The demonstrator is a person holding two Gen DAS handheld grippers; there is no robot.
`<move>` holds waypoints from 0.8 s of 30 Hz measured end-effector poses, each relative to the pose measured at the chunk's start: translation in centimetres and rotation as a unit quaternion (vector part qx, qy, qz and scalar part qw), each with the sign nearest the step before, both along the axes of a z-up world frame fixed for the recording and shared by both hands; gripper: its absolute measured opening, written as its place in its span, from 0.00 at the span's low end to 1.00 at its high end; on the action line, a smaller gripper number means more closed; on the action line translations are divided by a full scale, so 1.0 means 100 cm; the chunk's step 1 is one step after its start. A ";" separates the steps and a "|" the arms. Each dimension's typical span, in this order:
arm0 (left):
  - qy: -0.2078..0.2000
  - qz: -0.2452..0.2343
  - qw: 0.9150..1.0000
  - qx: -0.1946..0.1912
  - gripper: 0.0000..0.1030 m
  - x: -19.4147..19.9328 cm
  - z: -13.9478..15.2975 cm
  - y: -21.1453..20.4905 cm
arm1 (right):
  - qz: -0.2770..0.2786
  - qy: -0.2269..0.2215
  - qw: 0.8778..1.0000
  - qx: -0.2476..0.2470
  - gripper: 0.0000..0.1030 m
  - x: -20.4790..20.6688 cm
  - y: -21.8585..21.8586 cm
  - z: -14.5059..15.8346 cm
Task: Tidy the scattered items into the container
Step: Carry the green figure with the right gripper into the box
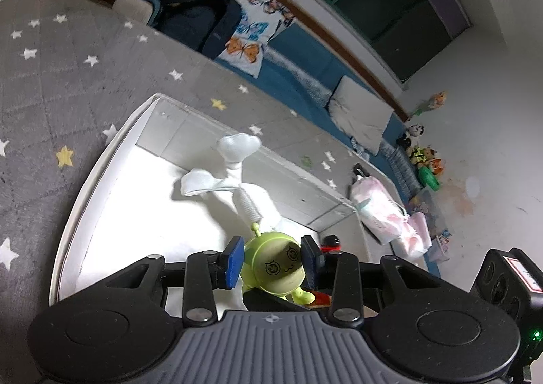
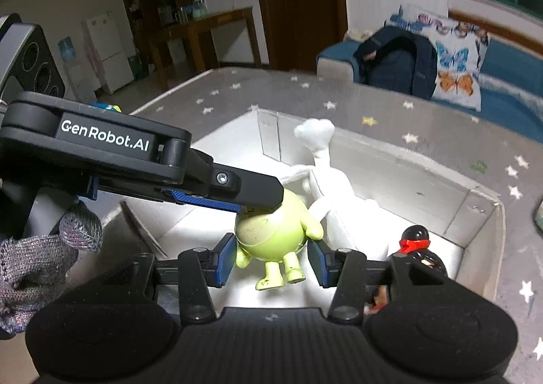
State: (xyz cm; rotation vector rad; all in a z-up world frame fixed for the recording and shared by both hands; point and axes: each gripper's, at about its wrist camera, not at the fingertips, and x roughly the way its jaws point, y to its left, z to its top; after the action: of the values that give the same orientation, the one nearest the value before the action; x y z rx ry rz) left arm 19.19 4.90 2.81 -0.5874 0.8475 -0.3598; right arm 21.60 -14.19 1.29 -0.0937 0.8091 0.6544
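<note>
While both tools clamp one green figure (image 2: pixel 271 227), box (image 2: pixel 482 211) holds two toys.

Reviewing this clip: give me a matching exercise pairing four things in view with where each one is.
Things:
1. green figure
2. white plush toy
3. black figure
4. butterfly cushion

Places:
A. sprawled in the box, one limb up its far wall
B. on the blue sofa
C. between blue gripper pads
D. upright in the box, near its right wall

Pairs: 1-C, 2-A, 3-D, 4-B
</note>
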 end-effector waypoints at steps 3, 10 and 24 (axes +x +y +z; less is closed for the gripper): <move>0.012 0.000 1.000 0.003 0.38 0.007 -0.006 0.000 | 0.005 0.022 1.000 -0.005 0.45 0.012 0.001 -0.007; 0.031 0.002 0.999 0.007 0.38 0.015 -0.018 0.000 | 0.010 0.051 0.998 -0.027 0.45 0.023 0.009 -0.016; 0.039 0.003 0.999 0.019 0.38 0.019 -0.023 0.001 | 0.018 0.052 0.997 -0.061 0.45 0.023 0.021 -0.020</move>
State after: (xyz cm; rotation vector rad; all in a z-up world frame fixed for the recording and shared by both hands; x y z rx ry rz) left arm 21.12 5.04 0.51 -0.5714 0.9262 -0.3151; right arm 23.92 -12.07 -0.74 -0.1874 0.9486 0.6484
